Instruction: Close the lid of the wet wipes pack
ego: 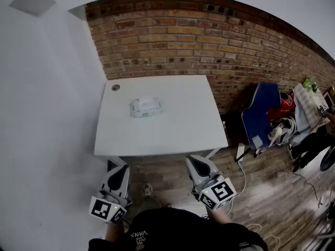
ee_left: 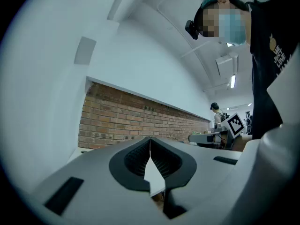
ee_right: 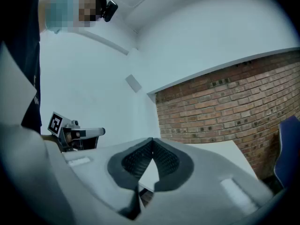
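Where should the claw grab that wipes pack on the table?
Probably from straight above, pinching across its short width. The wet wipes pack lies flat on the white table, long side running left to right, with bare table around it. The right claw is shut, so open it first. The pack's lid is too small to see.

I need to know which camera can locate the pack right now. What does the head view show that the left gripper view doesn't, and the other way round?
Only the head view: the wet wipes pack lying on the white table, with the left gripper and right gripper held low, short of the table's near edge. Only the left gripper view: that gripper's jaws closed tip to tip with nothing between them, and a distant person. Both: the brick wall and the right gripper's marker cube.
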The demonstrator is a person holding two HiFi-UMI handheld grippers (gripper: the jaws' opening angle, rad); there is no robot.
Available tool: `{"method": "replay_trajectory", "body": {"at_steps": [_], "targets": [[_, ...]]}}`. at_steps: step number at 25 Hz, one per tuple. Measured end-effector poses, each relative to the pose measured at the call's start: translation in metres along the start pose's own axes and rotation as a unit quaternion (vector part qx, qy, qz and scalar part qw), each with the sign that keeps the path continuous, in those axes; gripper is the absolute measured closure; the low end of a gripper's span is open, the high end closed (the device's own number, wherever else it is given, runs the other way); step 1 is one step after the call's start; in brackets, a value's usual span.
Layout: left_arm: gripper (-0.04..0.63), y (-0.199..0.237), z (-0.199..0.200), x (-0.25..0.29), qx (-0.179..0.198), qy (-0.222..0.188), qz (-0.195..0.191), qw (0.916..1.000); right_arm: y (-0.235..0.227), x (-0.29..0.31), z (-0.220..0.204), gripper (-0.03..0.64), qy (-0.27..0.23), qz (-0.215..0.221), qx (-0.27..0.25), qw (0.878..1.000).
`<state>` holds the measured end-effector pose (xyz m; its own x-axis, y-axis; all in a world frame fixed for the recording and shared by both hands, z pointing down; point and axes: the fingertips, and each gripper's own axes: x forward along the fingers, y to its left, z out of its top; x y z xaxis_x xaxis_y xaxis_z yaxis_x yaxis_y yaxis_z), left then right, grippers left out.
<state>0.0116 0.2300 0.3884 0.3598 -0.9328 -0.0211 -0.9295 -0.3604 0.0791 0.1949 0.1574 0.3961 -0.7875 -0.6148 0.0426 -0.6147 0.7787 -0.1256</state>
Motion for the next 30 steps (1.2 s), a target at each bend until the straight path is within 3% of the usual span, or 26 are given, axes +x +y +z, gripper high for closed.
{"method": "replay_trajectory", "body": {"at_steps": [8, 14, 22, 26, 30], "targets": [[0.597, 0.016, -0.004, 0.011, 0.006, 0.001, -0.006, 1.0, -0.005, 0.02, 0.003, 0.618, -0.01, 0.002, -0.004, 1.0], [0.597, 0.028, 0.001, 0.024, -0.033, 0.005, -0.016, 0.9993, -0.008, 0.043, 0.001, 0.618, 0.001, -0.005, -0.001, 1.0], [0.597, 0.061, 0.001, 0.046, -0.025, 0.009, -0.046, 0.9986, -0.013, 0.084, 0.003, 0.618, -0.004, -0.018, 0.001, 1.0], [0.597, 0.09, -0.001, 0.055, 0.006, -0.01, -0.062, 0.998, -0.014, 0.108, 0.004, 0.618, -0.005, -0.028, 0.001, 1.0], [0.597, 0.115, -0.001, 0.067, 0.0, -0.01, -0.077, 0.997, -0.015, 0.133, 0.008, 0.618, -0.008, -0.043, 0.0, 0.999]]}}
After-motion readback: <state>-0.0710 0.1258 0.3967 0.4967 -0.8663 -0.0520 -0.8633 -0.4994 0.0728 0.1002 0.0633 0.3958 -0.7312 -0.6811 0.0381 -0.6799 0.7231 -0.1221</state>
